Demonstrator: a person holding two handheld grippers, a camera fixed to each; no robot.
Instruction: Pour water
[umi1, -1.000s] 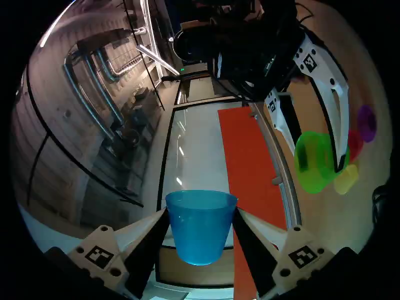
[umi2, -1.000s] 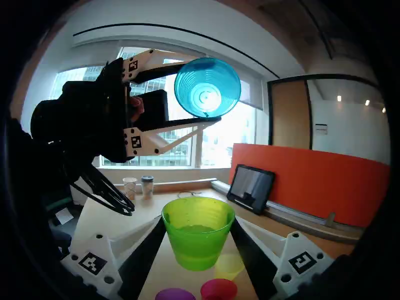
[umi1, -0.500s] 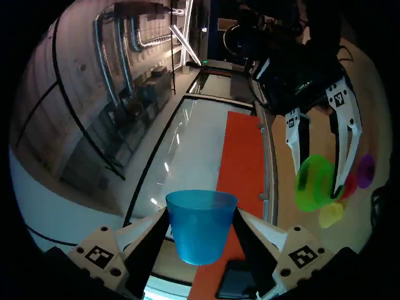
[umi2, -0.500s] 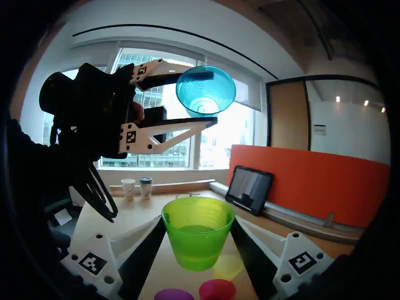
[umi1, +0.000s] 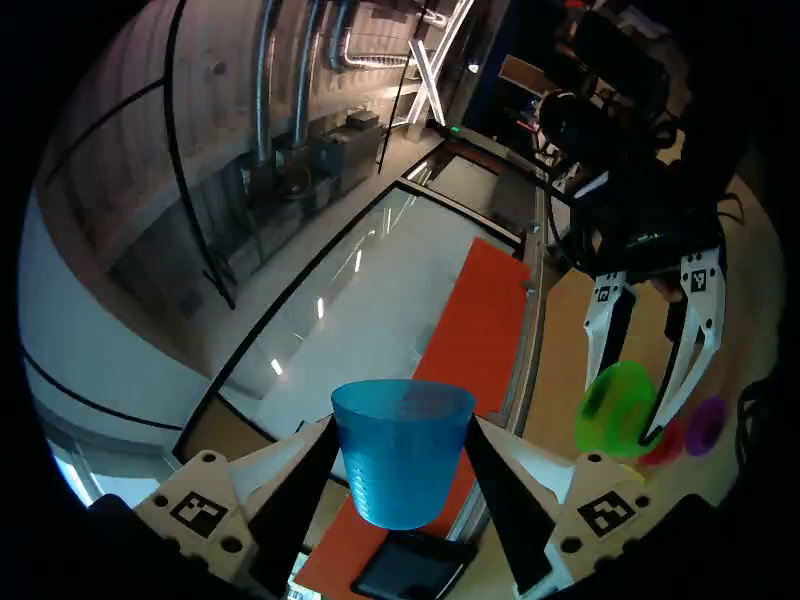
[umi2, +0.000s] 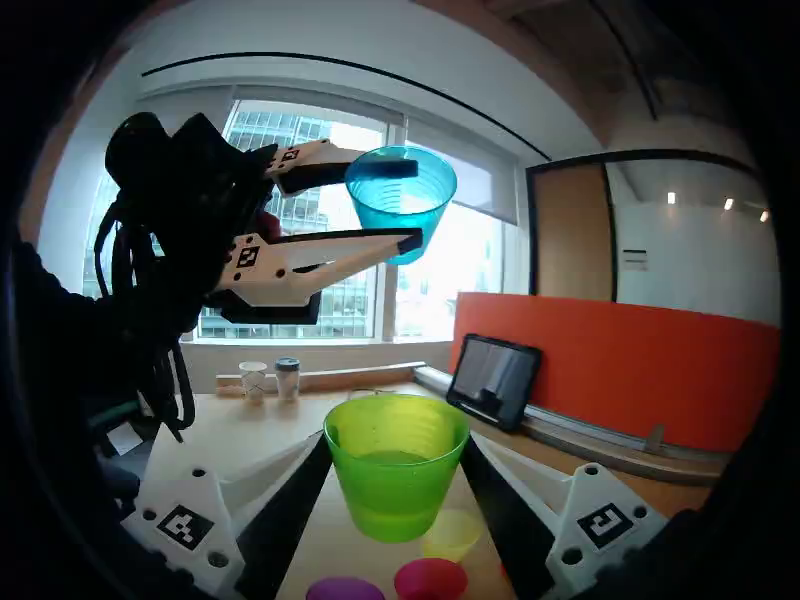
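Note:
My left gripper (umi1: 402, 430) is shut on a translucent blue cup (umi1: 402, 455), held high in the air. In the right gripper view the blue cup (umi2: 400, 200) hangs near upright, up and to the left of centre, between the left gripper's white fingers (umi2: 330, 250). My right gripper (umi2: 397, 445) is shut on a green cup (umi2: 397, 465) with a little water in its bottom, held above the wooden table (umi2: 235, 440). In the left gripper view the green cup (umi1: 613, 408) sits between the right gripper's fingers (umi1: 688, 350), lower right.
Yellow (umi2: 447, 533), red (umi2: 430, 578) and purple (umi2: 345, 590) cups stand on the table under the green cup. A tablet (umi2: 487, 378) leans against an orange partition (umi2: 640, 370). Two paper cups (umi2: 270, 378) stand by the window. Cables hang from the left hand.
The blue cup has swung from lying on its side, mouth toward the right gripper, back to near upright and drawn a little away. The green cup has stayed in place.

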